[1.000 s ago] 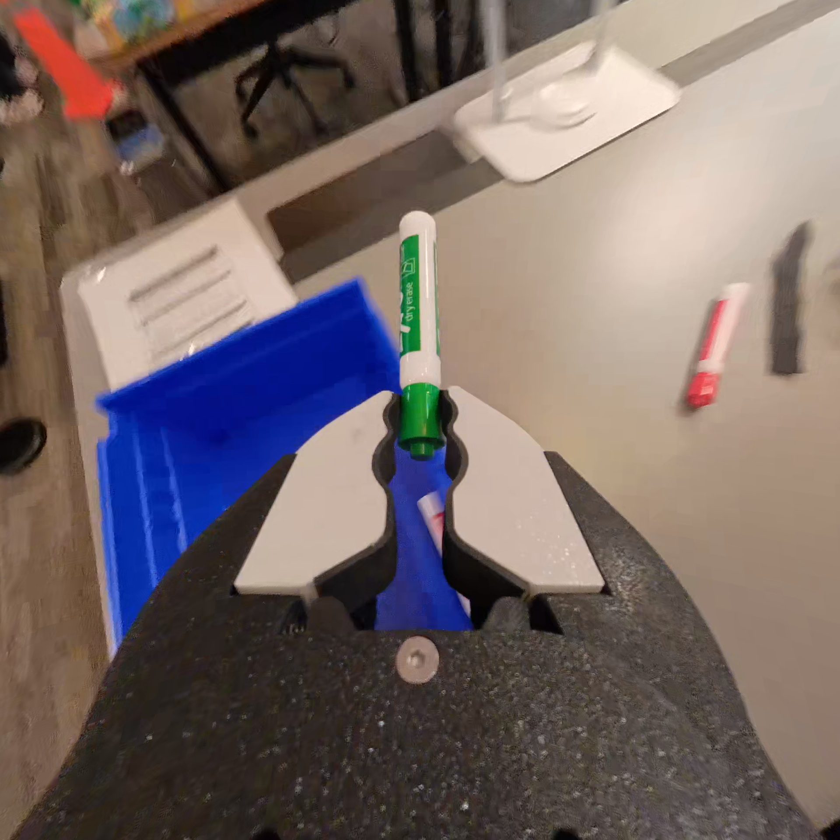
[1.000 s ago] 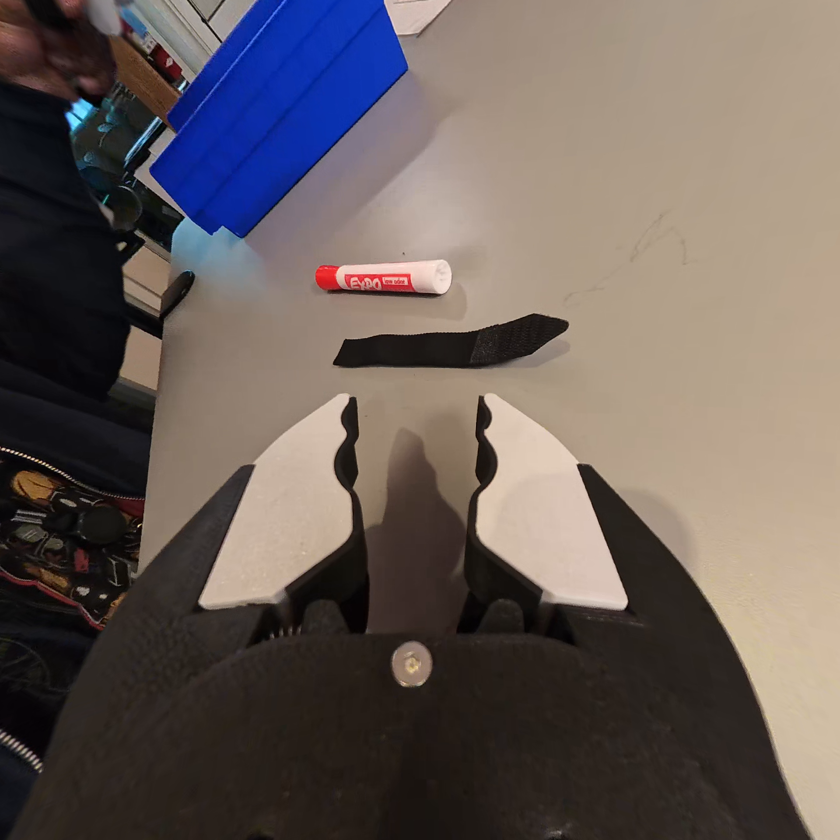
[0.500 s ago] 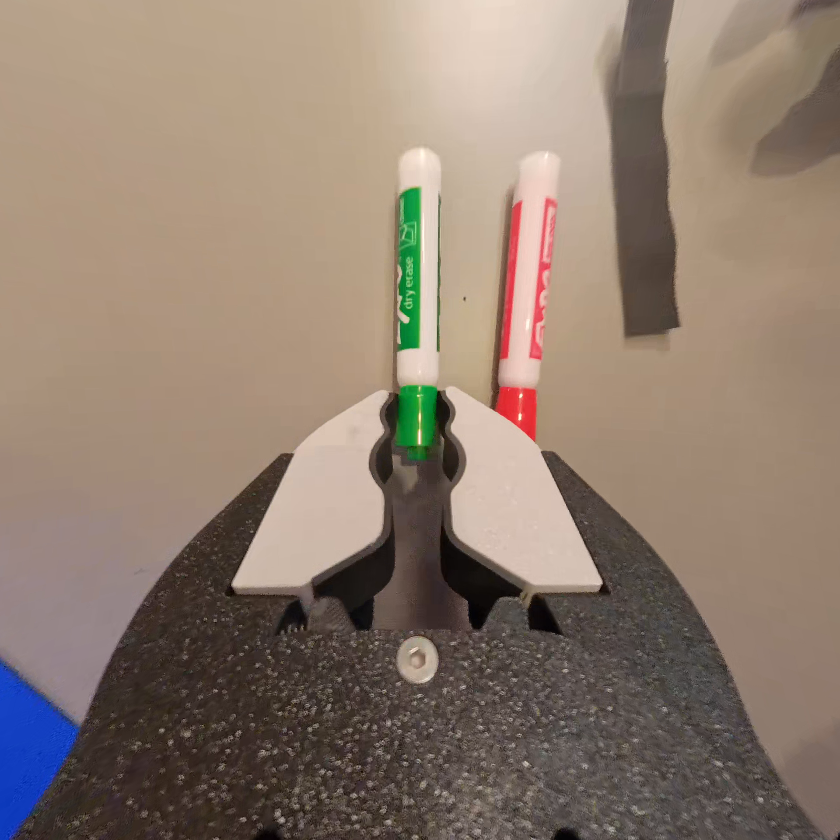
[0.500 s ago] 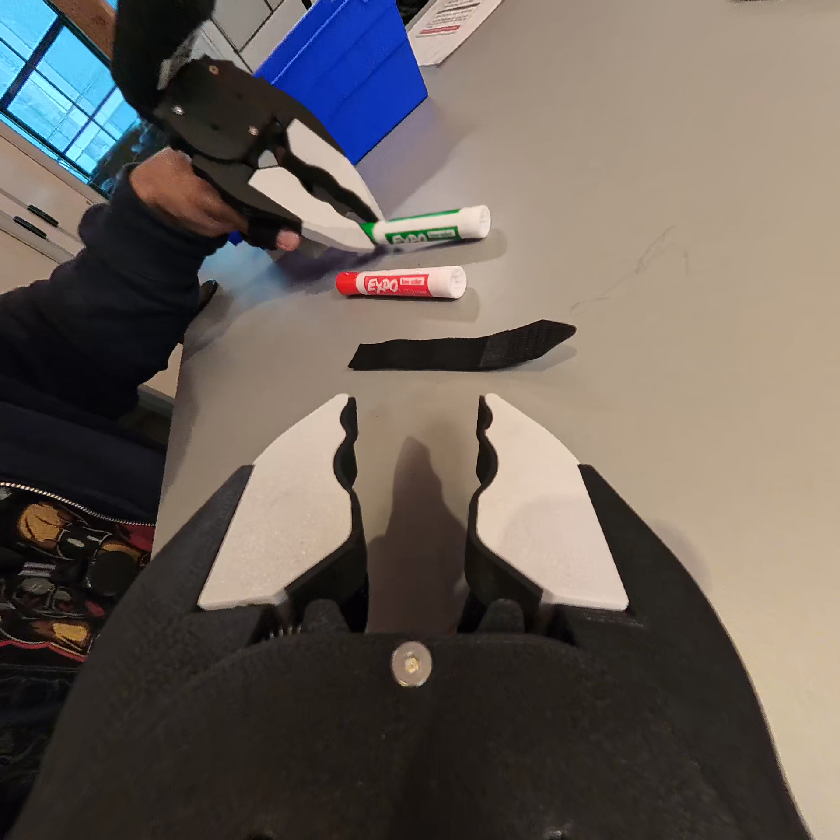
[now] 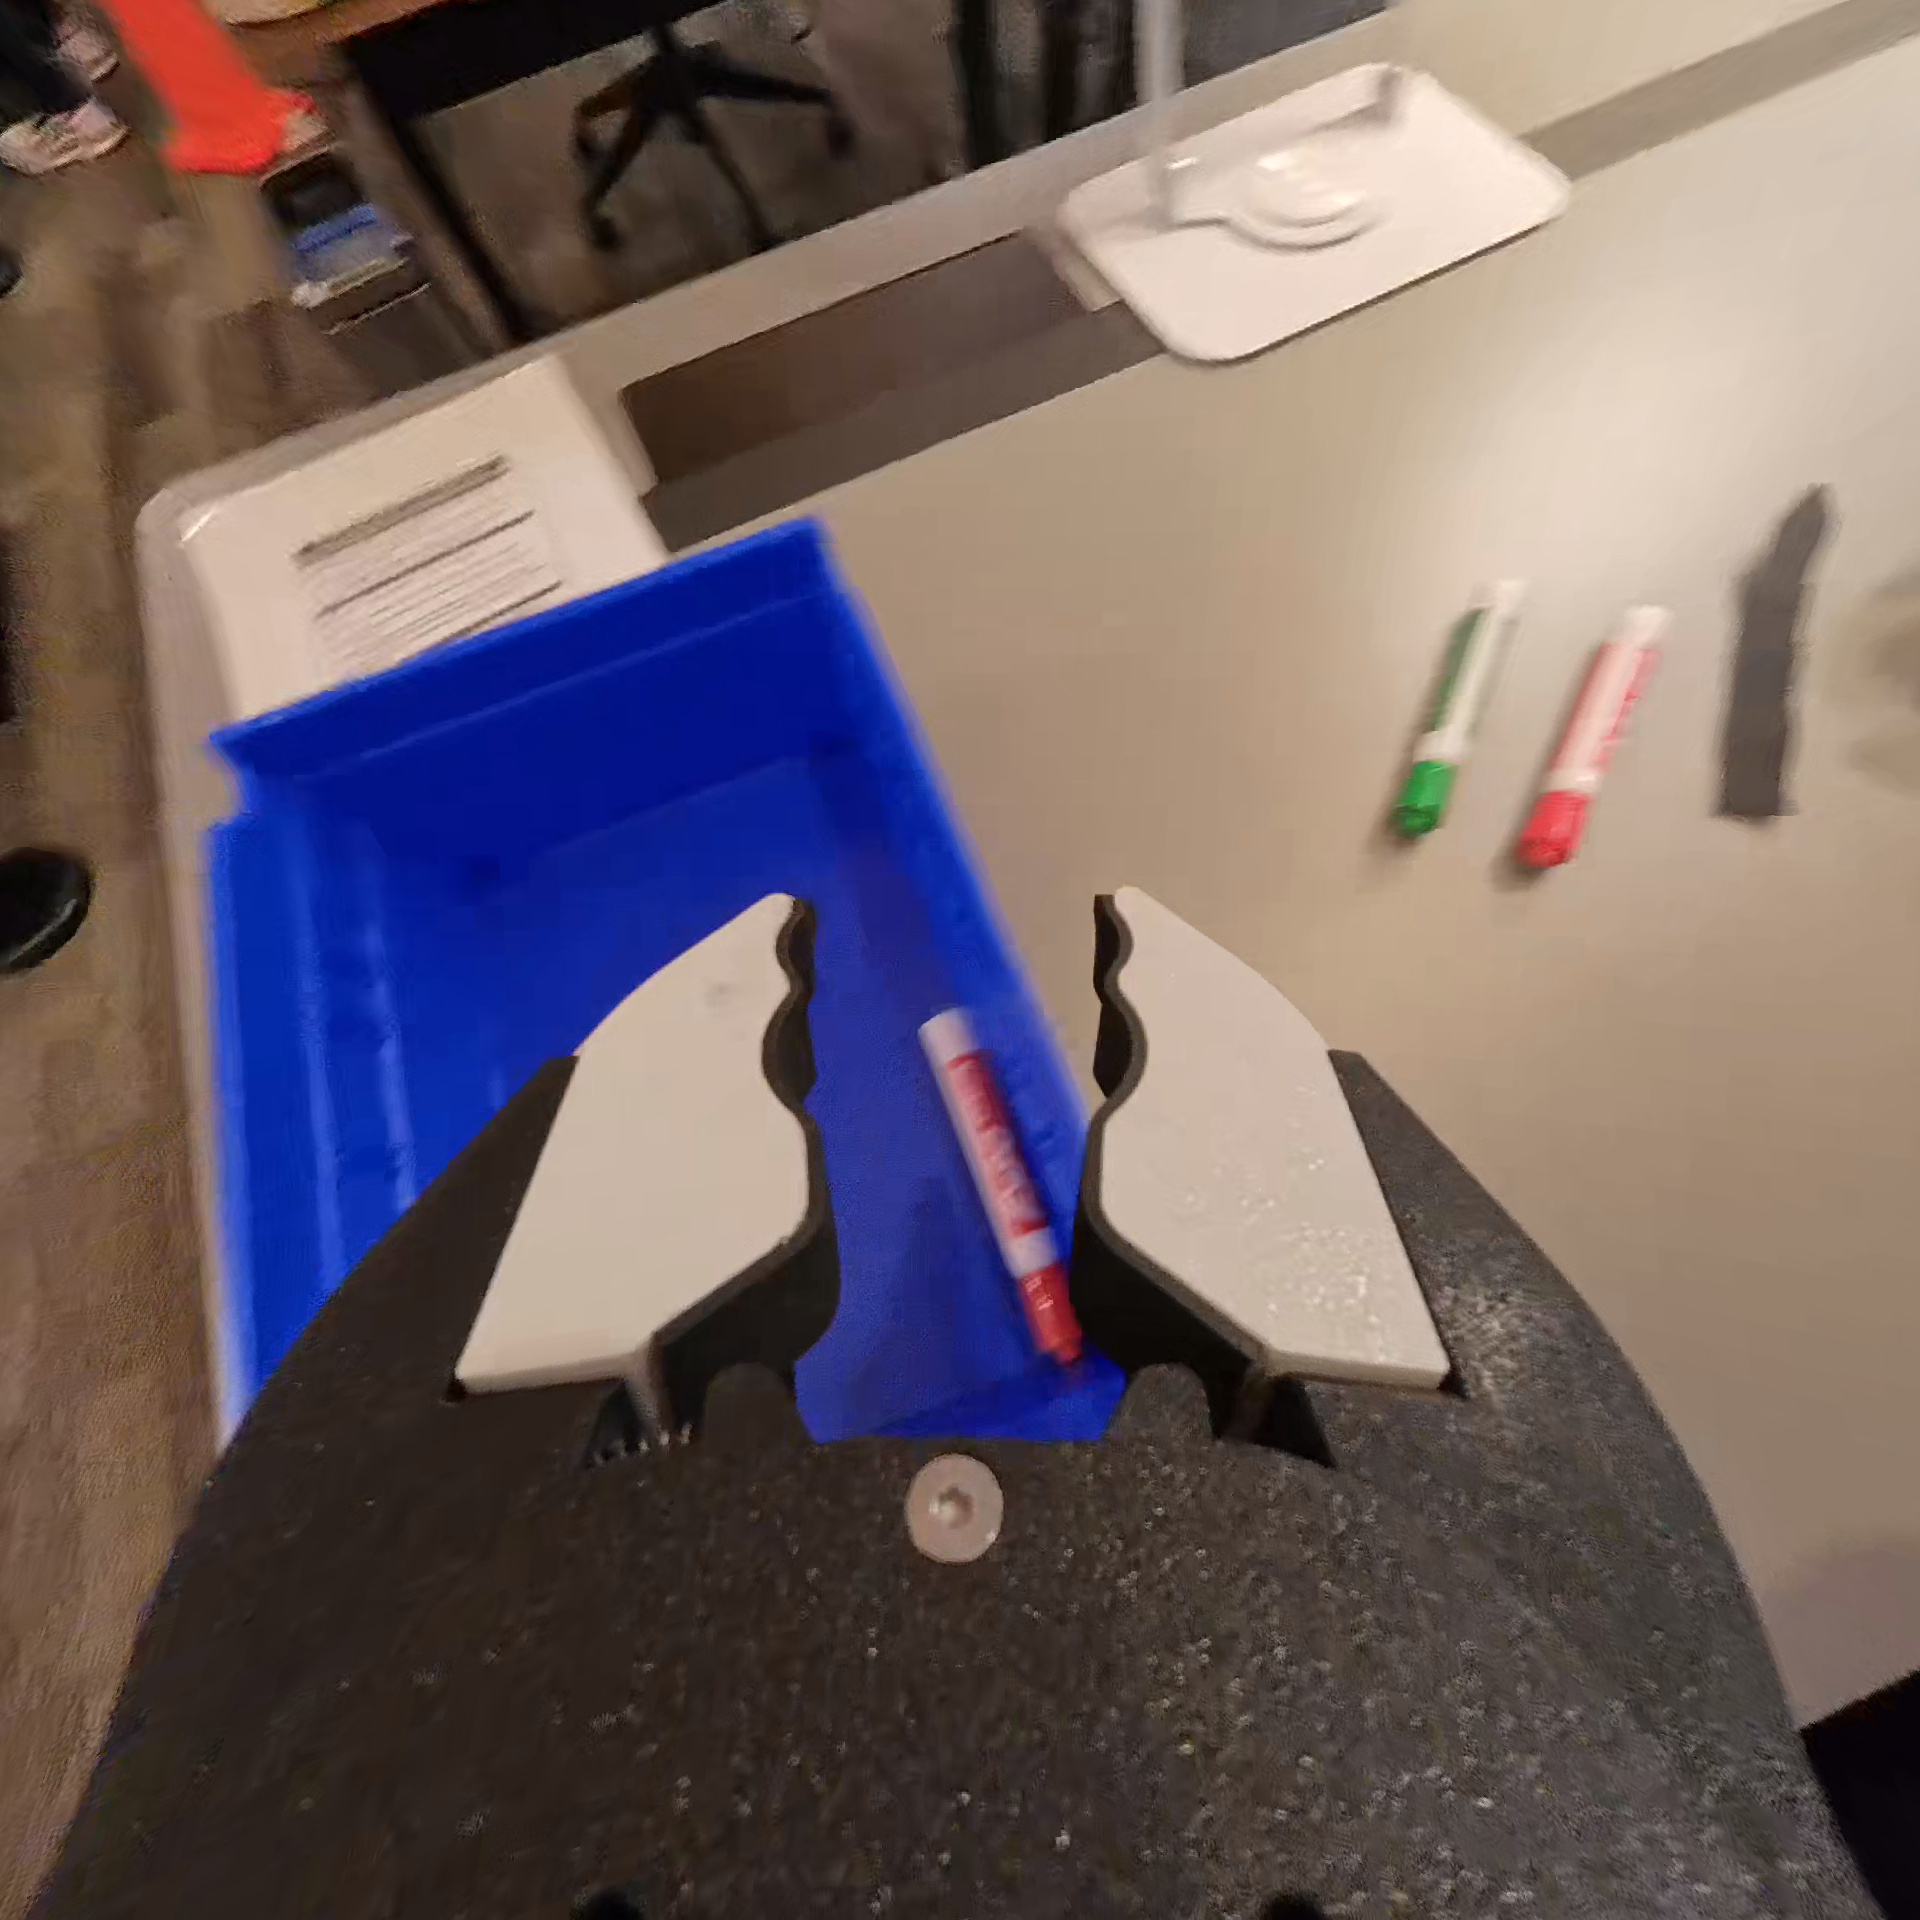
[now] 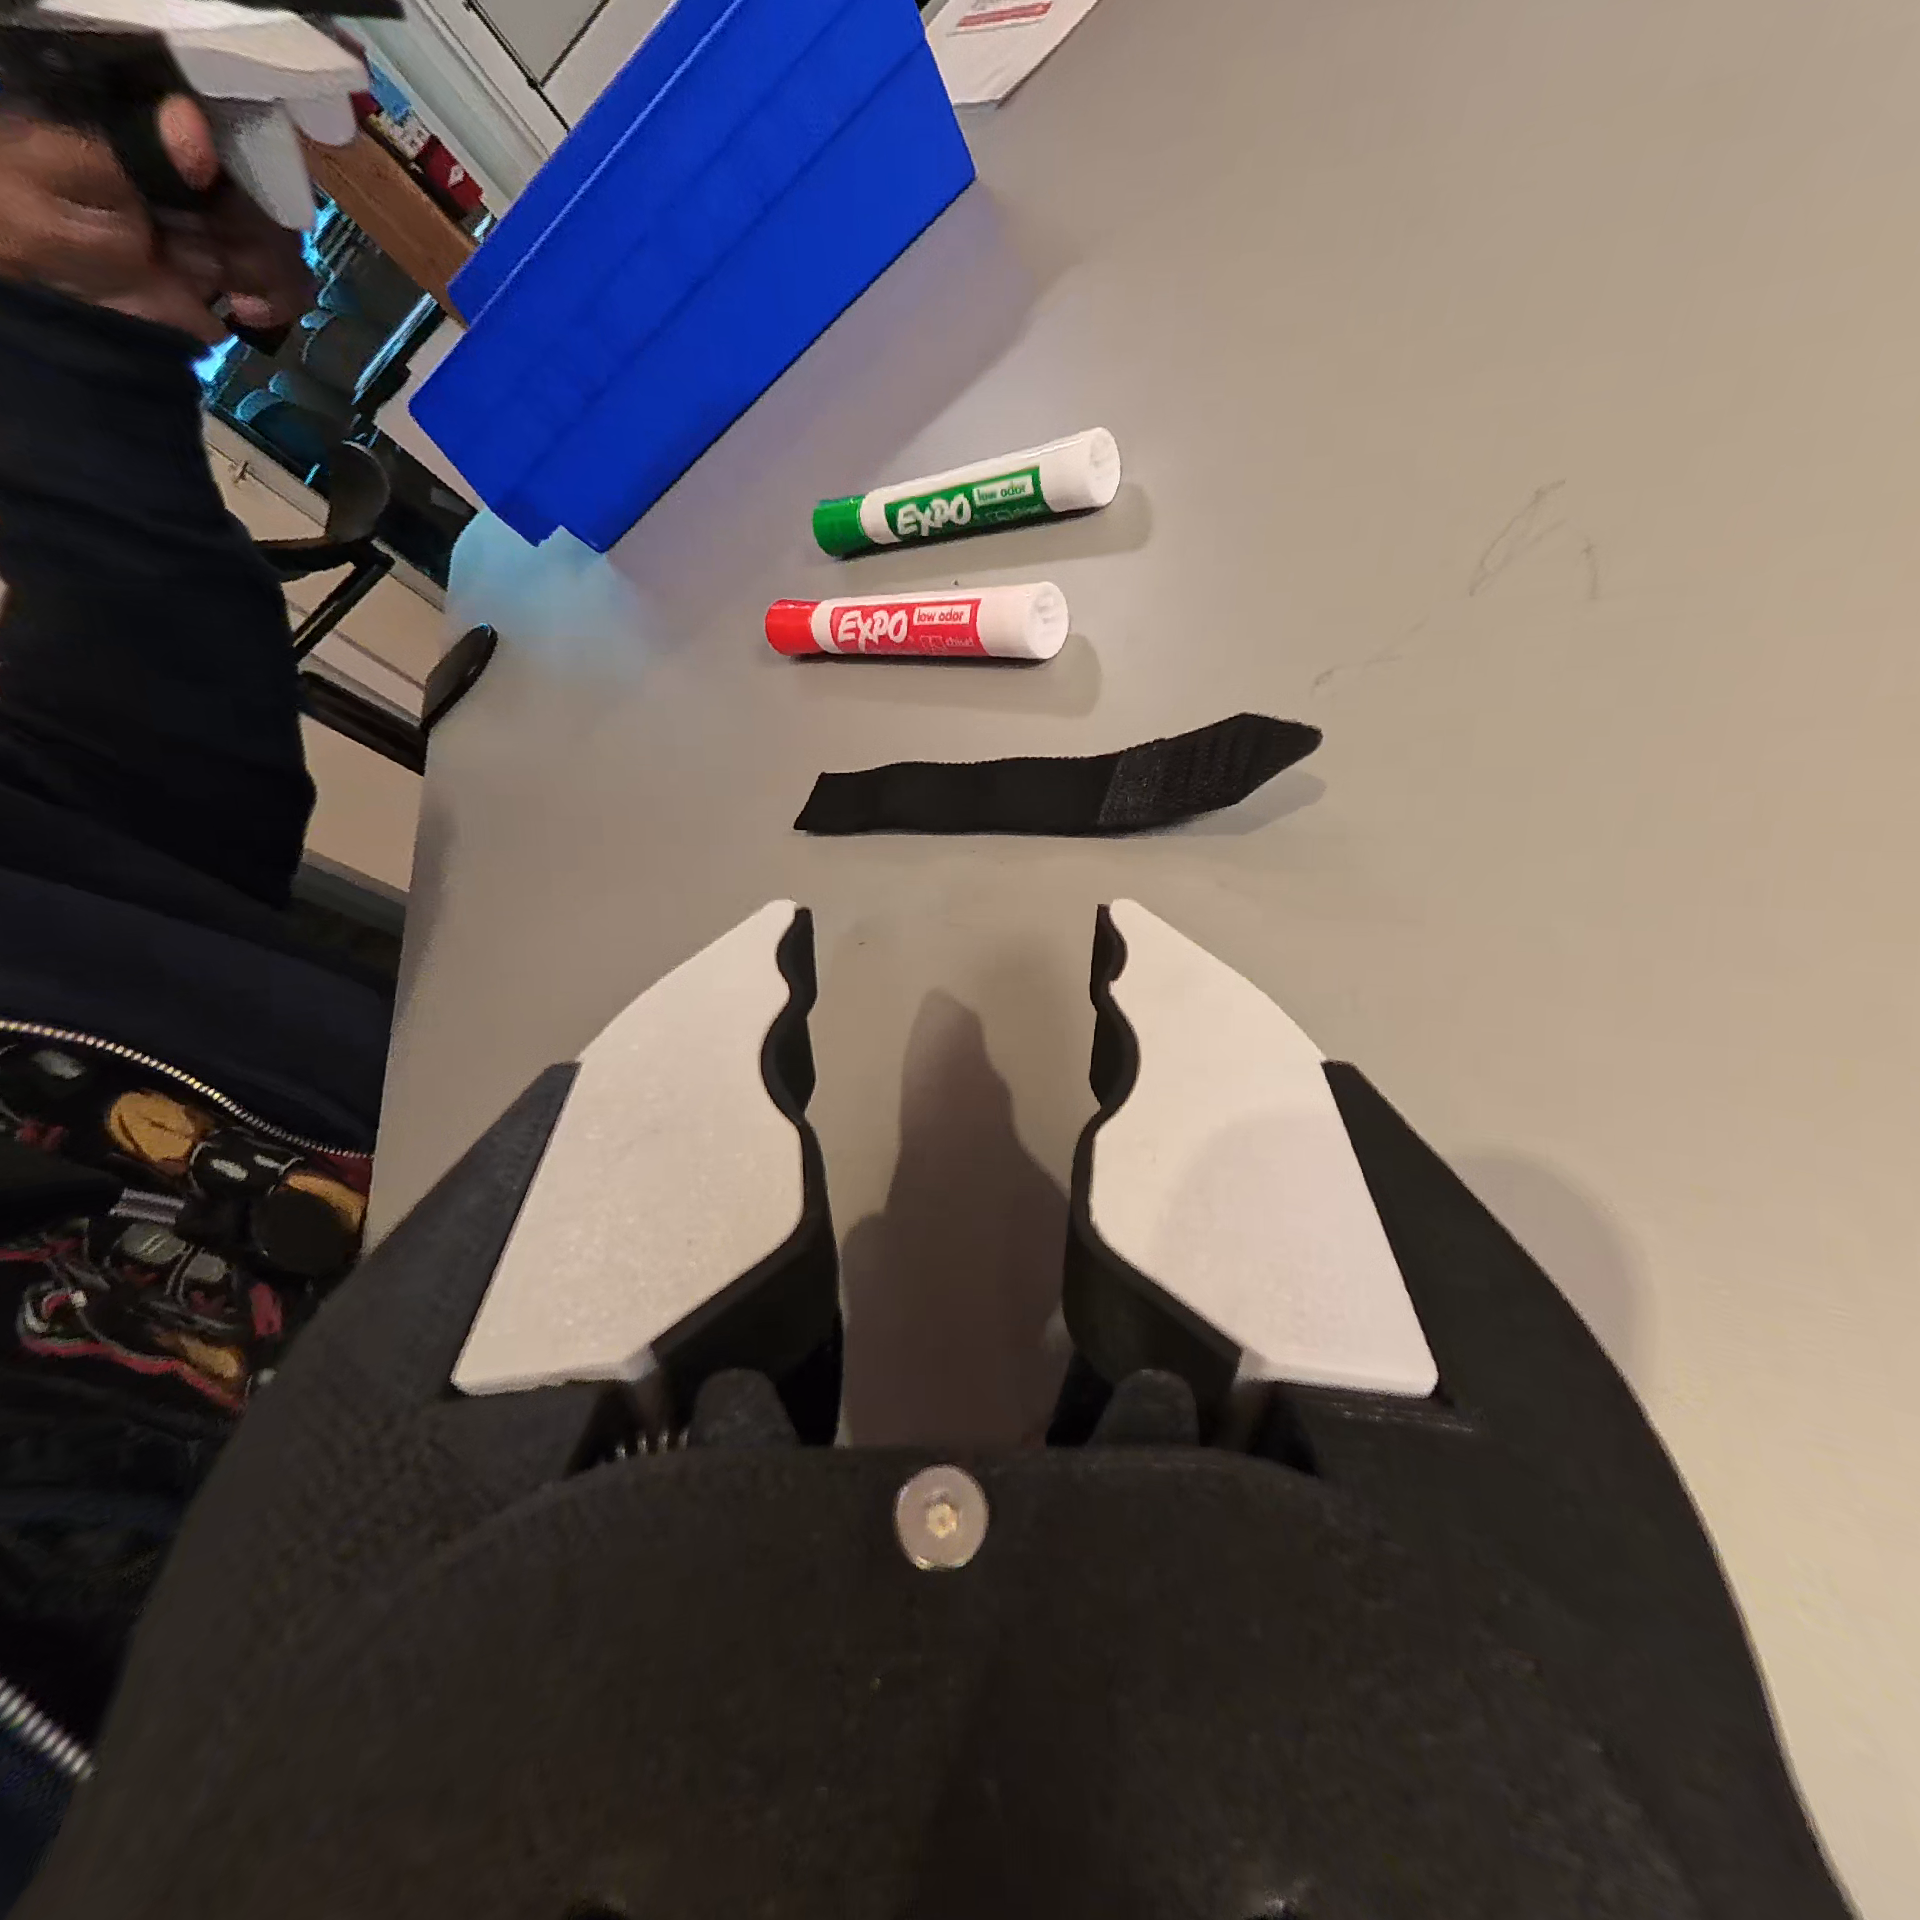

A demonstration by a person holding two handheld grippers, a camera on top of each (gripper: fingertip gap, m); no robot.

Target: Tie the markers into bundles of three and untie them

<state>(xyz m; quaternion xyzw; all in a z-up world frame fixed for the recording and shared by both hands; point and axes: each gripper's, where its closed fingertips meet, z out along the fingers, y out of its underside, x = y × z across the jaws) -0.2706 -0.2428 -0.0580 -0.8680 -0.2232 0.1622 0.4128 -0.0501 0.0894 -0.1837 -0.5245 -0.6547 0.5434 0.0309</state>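
— On the grey table [image 6: 1455, 312], ahead of the right gripper [image 6: 951, 909]: which items?

— Nearest the fingertips, black hook-and-loop strap [image 6: 1049, 779], flat and crosswise. Beyond it, red marker [image 6: 920, 623], then green marker [image 6: 966, 497]. Both capped, roughly parallel to the strap, coloured caps toward the table edge by the person. Each apart from its neighbour. Beyond the green marker, blue bin [image 6: 707, 260], near but not touching.

— State of the right gripper's fingers?

— Spread wide, pinching nothing. Held low over bare table, just short of the strap.

— And the left gripper [image 5: 948, 904]?

— Held above the blue bin [image 5: 520, 727], fingers spread as well, empty. Visible between them, on the bin floor: second red marker [image 5: 997, 1164], lying close along the bin's right wall, red end toward the camera.

— Anything else in the left wrist view?

— Off to the right on the table: green marker [image 5: 1455, 717], red marker [image 5: 1590, 738] and strap [image 5: 1766, 665] side by side, blurred, well apart from the bin. Behind the bin, printed sheet [image 5: 416, 561]. Farther back, white stand base [image 5: 1320, 239] at the far table edge.

— Left gripper in the right wrist view?

— Upper left corner only, mostly cropped, gripped by a hand [image 6: 104, 208], raised above table level.
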